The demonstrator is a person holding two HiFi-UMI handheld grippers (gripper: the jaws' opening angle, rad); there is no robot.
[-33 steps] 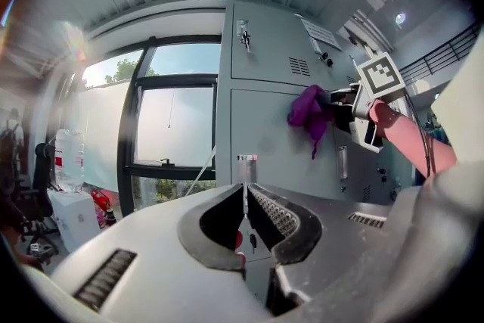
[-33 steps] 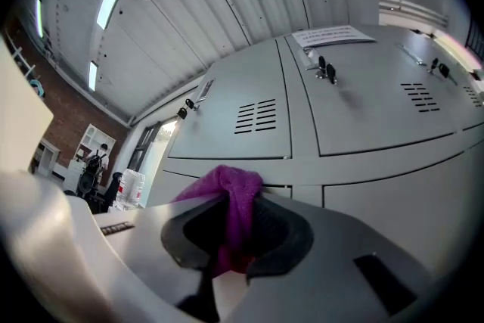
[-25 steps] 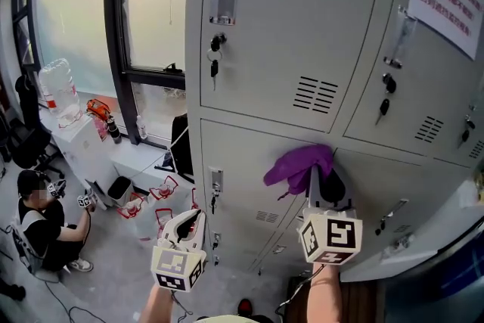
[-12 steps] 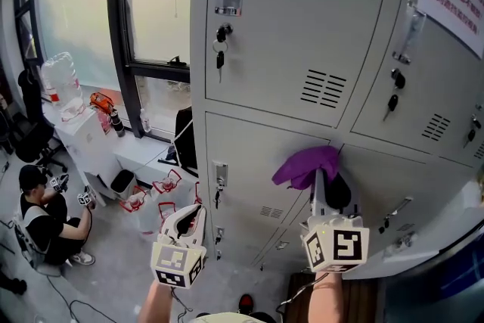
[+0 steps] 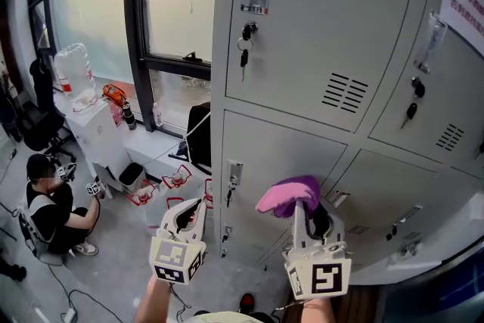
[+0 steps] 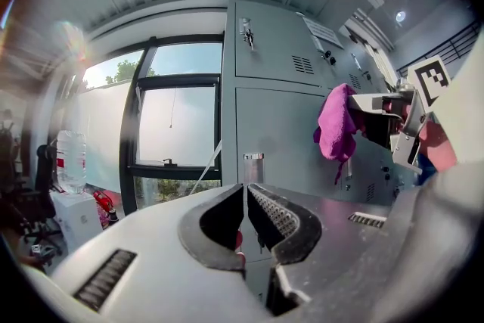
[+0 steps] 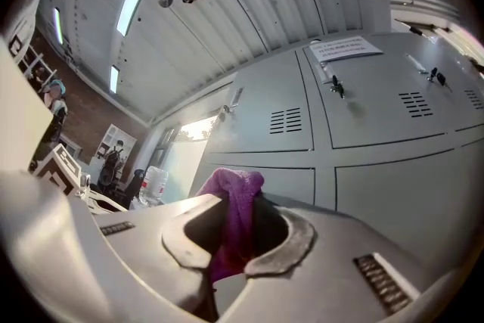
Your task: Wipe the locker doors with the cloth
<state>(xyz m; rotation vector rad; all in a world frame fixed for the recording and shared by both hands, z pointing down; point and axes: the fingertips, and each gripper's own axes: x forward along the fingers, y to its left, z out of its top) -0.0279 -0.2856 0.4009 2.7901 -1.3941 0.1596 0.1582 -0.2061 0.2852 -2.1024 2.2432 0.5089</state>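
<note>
The right gripper [image 5: 308,209] has its jaws clamped on the purple cloth [image 5: 288,194], which is pinched between them and bunches out past their tips. Just ahead of those jaws stands the grey lower locker door [image 5: 265,151]; whether the cloth touches it cannot be told. The left gripper [image 5: 190,214] hangs off to the side, its jaws drawn together with nothing between them.
</note>
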